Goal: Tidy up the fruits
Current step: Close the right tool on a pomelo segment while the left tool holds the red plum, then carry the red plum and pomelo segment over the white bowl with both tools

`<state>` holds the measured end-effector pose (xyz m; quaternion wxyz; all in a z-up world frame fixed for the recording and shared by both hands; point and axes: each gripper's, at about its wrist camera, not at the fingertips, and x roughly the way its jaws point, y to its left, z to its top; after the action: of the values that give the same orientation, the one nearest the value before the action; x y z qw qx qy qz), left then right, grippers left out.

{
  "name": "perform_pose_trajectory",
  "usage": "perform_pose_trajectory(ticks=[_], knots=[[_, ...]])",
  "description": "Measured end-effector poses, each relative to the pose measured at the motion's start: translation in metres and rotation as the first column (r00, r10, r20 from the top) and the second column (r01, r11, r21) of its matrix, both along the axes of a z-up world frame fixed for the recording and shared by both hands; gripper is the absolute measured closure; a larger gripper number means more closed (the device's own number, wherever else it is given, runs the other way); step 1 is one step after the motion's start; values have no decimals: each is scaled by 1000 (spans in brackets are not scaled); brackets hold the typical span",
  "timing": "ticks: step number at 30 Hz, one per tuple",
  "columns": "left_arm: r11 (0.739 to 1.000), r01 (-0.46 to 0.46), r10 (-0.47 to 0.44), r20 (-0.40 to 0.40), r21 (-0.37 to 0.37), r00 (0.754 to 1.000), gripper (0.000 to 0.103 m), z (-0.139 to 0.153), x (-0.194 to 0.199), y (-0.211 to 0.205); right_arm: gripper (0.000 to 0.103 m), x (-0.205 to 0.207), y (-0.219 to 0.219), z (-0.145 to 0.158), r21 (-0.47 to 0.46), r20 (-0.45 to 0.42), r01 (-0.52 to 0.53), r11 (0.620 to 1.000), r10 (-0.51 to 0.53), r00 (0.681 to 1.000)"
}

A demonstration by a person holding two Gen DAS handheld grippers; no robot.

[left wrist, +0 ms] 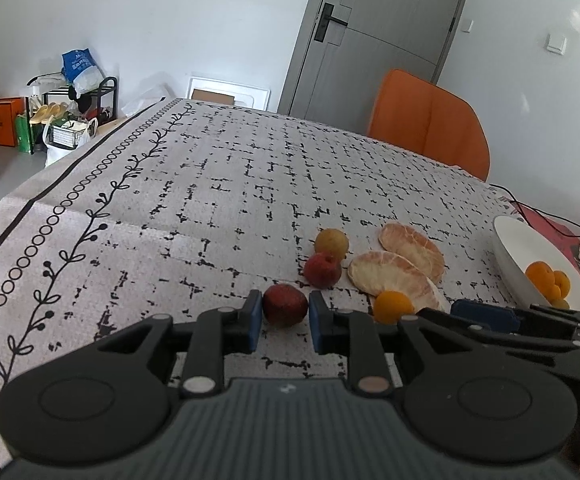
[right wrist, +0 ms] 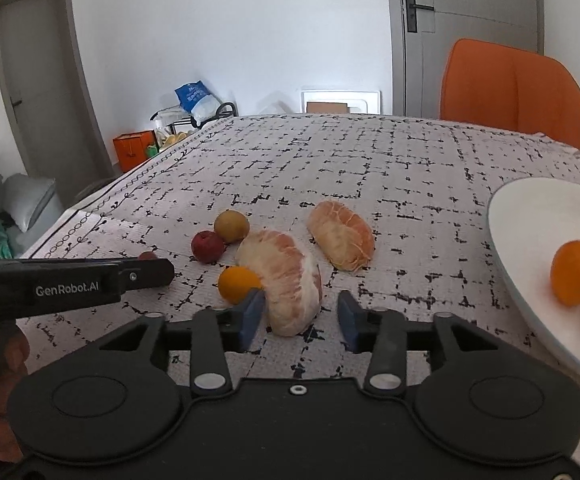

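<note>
The left gripper (left wrist: pixel 284 316) has its blue pads closed against both sides of a dark red plum (left wrist: pixel 285 305) that sits on the desk (left wrist: pixel 210 200), which is covered with a grey cloth marked in black. The right gripper (right wrist: pixel 300 316) stands open around the near end of a peeled pomelo segment (right wrist: pixel 286 280): its left pad lies just beside the flesh and its right pad is clear of it. Touching that segment on its left is a small orange fruit (right wrist: pixel 237 284). Just beyond lie a red fruit (right wrist: pixel 207 246) and a yellowish fruit (right wrist: pixel 231 226), touching each other, and a second peeled pomelo segment (right wrist: pixel 342 236) lies a little farther back and to the right. A white bowl (right wrist: pixel 530 220) sits at the right edge of the desk, holding a few orange fruits (right wrist: pixel 576 267). An orange chair (right wrist: pixel 518 92) stands past the far edge of the desk.
</note>
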<state>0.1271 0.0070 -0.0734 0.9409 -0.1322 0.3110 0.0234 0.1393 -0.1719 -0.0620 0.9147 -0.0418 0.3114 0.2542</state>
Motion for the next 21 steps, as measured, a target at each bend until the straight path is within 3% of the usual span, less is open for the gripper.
perform_pose_trajectory(ticks=[21], knots=[[1000, -3, 3, 6, -22, 1000, 81, 1, -2, 16, 43, 20, 30, -3, -83, 42, -62, 995, 66, 997]])
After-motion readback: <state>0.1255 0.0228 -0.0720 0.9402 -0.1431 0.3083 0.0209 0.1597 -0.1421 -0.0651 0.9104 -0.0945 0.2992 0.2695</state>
